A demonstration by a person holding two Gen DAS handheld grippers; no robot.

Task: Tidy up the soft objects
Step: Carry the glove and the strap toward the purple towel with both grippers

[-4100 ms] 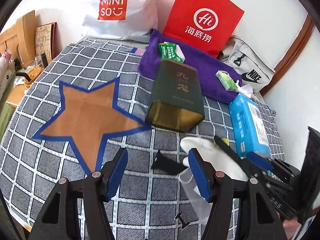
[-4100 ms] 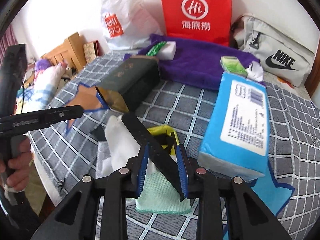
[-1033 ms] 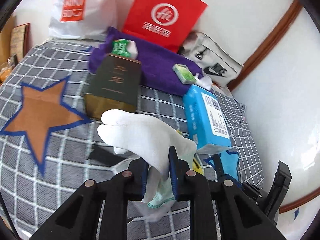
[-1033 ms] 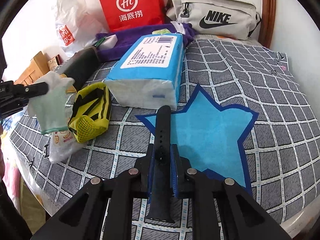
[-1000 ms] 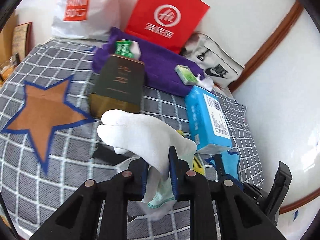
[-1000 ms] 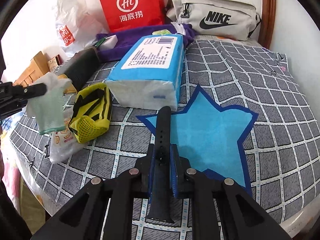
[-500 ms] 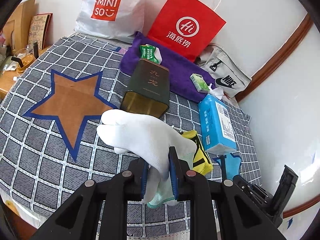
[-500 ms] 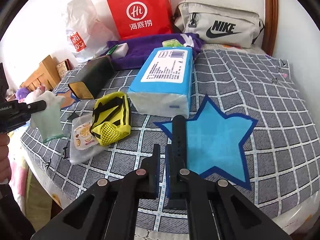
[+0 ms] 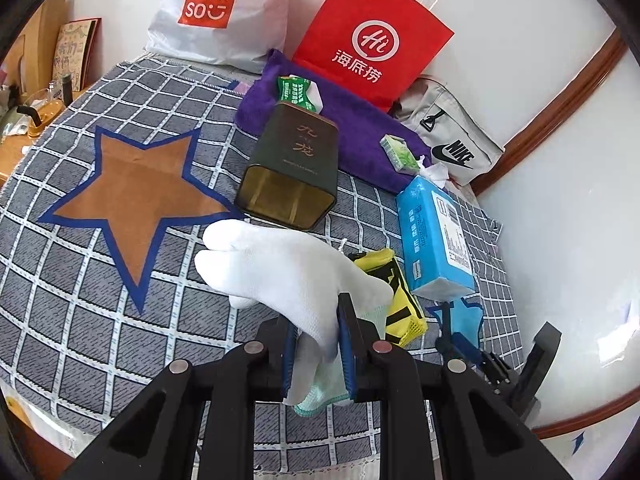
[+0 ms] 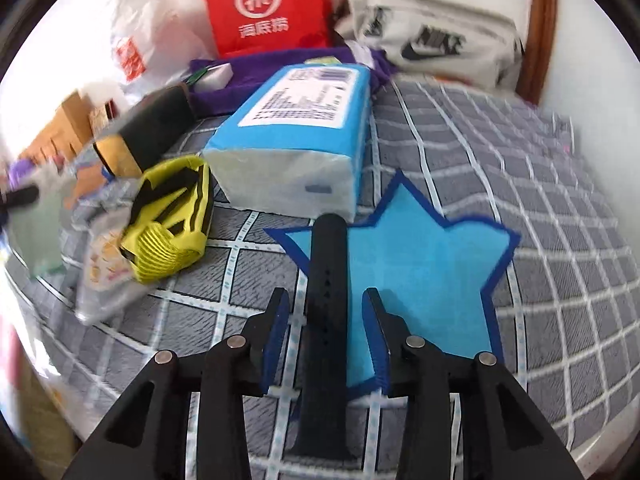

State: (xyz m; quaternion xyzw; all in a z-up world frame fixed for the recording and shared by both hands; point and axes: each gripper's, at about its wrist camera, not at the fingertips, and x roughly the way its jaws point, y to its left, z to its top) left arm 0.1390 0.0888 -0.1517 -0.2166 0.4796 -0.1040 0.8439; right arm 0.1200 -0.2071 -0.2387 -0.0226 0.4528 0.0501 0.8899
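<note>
Left gripper point(image 9: 318, 344): clamped tight on the white glove point(image 9: 288, 276), which hangs above the checked cloth point(image 9: 72, 312), near the brown star point(image 9: 132, 196).
Right gripper point(image 10: 325, 336): jaws have just been opening; the black watch strap point(image 10: 326, 300) lies between them, untouched, across the blue star's point(image 10: 420, 276) left edge.
Your move: back straight off the strap so no pad drags it.
Glove: lower before you release.

A bed point(image 9: 80, 320) with a grey checked cover fills the room. Behind it is a white wall point(image 9: 500, 20) with a curved brown wooden rail point(image 9: 560, 92). Wooden furniture point(image 9: 44, 52) stands to the left. Bright light makes the wall glow.
</note>
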